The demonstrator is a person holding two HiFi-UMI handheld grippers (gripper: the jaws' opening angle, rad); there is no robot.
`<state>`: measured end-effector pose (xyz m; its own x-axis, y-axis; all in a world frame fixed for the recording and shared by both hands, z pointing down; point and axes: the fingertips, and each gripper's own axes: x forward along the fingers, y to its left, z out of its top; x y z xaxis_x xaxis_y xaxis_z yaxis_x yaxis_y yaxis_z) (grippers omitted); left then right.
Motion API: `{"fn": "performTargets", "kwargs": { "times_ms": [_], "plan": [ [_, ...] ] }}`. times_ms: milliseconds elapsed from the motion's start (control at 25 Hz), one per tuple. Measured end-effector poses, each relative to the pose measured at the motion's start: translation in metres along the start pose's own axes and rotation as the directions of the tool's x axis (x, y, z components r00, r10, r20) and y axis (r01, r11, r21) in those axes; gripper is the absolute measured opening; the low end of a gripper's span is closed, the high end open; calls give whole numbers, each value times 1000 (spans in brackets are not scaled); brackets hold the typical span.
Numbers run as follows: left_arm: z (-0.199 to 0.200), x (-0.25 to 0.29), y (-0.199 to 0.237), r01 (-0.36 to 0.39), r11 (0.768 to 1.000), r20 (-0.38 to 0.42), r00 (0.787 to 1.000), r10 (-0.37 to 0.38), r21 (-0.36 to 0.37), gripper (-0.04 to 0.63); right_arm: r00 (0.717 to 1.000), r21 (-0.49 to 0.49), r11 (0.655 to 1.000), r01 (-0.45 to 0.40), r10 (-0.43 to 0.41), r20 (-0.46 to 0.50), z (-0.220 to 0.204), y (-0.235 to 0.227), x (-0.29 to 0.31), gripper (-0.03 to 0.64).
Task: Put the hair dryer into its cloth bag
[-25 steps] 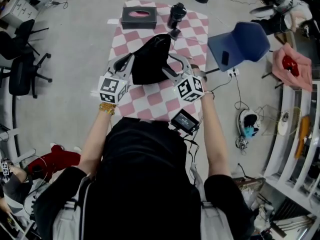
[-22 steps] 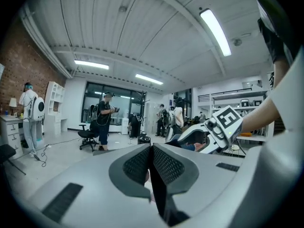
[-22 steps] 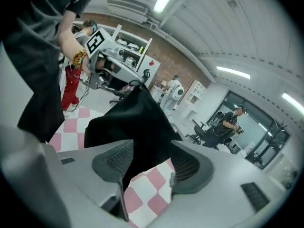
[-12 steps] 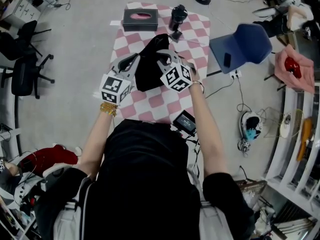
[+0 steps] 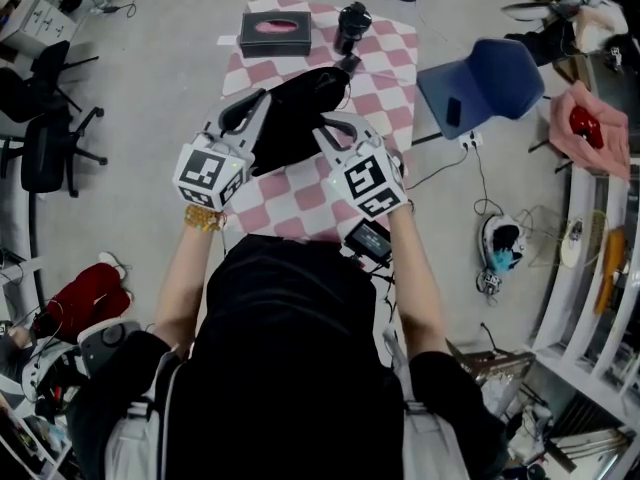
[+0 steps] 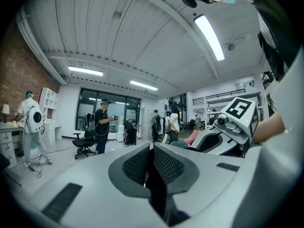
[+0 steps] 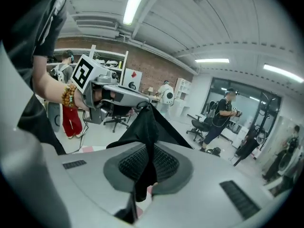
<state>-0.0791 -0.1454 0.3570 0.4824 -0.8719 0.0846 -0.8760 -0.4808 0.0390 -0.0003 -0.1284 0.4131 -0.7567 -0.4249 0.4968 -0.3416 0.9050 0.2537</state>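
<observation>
A table under a pink-and-white checked cloth (image 5: 300, 203) carries a dark rectangular tissue box with a pink opening (image 5: 275, 34) at its far end, and a small flat black device (image 5: 368, 240) shows at its near right corner. A blue plastic chair (image 5: 480, 83) stands just right of the table, while two black office chairs (image 5: 45, 153) stand well apart on the left. In the left gripper view, several people (image 6: 101, 125) stand far back in the room under long ceiling lamps (image 6: 209, 34).

We can read no words, brands or numbers anywhere. The cubes on the left gripper (image 5: 258, 100), at ten o'clock from the head view's middle, and the right gripper (image 5: 325, 125), at one o'clock, carry only black-and-white square code patterns.
</observation>
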Motion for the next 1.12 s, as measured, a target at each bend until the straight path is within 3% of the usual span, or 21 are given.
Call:
{"fn": "performTargets", "kwargs": {
  "times_ms": [160,320,440,600,760,840,1000,1120],
  "plan": [
    [-11,13,6,6,1000,-63,998,-7,-26,31,994,78,994,-78,84,-76,-12,-2,9,31],
    [-48,33,23,-75,994,-169,984,60,-79,31,989,217,972,-91,113,-91,-34,-15,37,31],
    [-66,50,36,-132,991,-218,968,122,-35,31,992,236,972,-13,43,-120,-40,-27,62,29],
    [-107,70,42,-137,990,-289,947,141,34,31,986,307,946,102,-55,-157,-60,-31,101,31],
    [-156,79,48,-146,989,-372,916,147,31,31,968,342,924,173,-95,-233,-99,-26,134,31],
    [-174,83,52,-154,988,-398,905,147,16,31,958,377,900,218,-124,-257,-117,-30,146,31],
    [-195,88,63,-167,986,-426,891,156,12,32,946,497,816,294,-174,-275,-143,-50,157,32],
    [-196,81,75,-188,982,-417,893,171,-1,32,940,523,792,314,-185,-285,-153,-58,155,52]
  ]
}}
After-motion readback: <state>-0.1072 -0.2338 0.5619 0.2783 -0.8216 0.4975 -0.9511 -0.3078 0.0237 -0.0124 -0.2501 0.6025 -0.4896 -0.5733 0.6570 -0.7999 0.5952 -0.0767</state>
